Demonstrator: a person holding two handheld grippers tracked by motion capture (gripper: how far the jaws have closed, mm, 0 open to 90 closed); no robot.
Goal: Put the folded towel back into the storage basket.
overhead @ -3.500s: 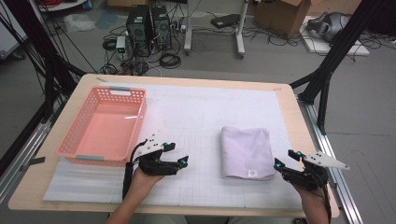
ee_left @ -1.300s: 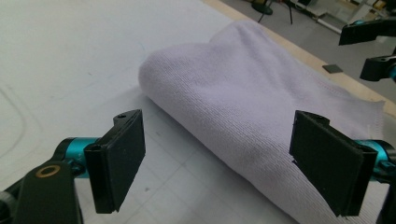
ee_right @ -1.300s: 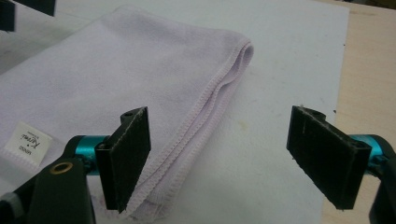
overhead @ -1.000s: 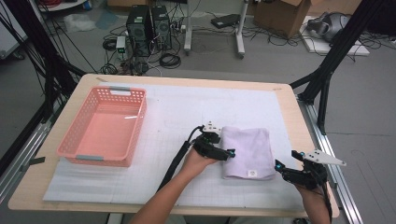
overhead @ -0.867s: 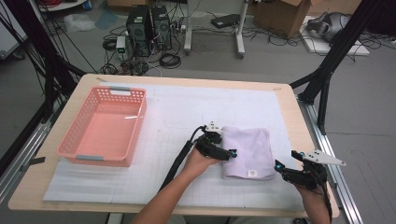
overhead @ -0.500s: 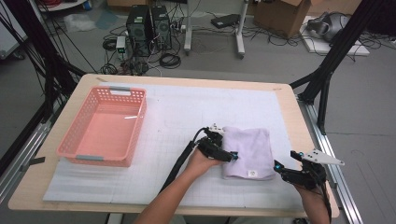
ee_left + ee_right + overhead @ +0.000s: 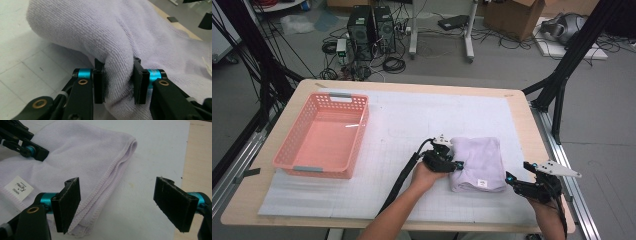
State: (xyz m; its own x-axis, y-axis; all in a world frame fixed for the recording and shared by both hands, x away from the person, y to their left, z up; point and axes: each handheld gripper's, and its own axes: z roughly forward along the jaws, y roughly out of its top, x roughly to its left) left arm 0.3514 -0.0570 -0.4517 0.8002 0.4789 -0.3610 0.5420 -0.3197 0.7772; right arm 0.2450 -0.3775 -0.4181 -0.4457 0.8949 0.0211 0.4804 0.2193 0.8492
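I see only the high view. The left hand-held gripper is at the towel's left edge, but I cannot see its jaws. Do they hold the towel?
Observer: Yes. In the left gripper view, the left hand-held gripper has just been closing, and its pads pinch a fold of the towel.
Operator: And the right one, is it open?
Observer: The right hand-held gripper has its jaws wide apart, with nothing pressed between them.
Operator: Does it touch the towel?
Observer: Its left pad stands at the towel's stitched edge; I cannot tell whether they touch. The other pad is over bare mat.
Operator: Any mark on the towel?
Observer: A white label with small print sits near that corner.
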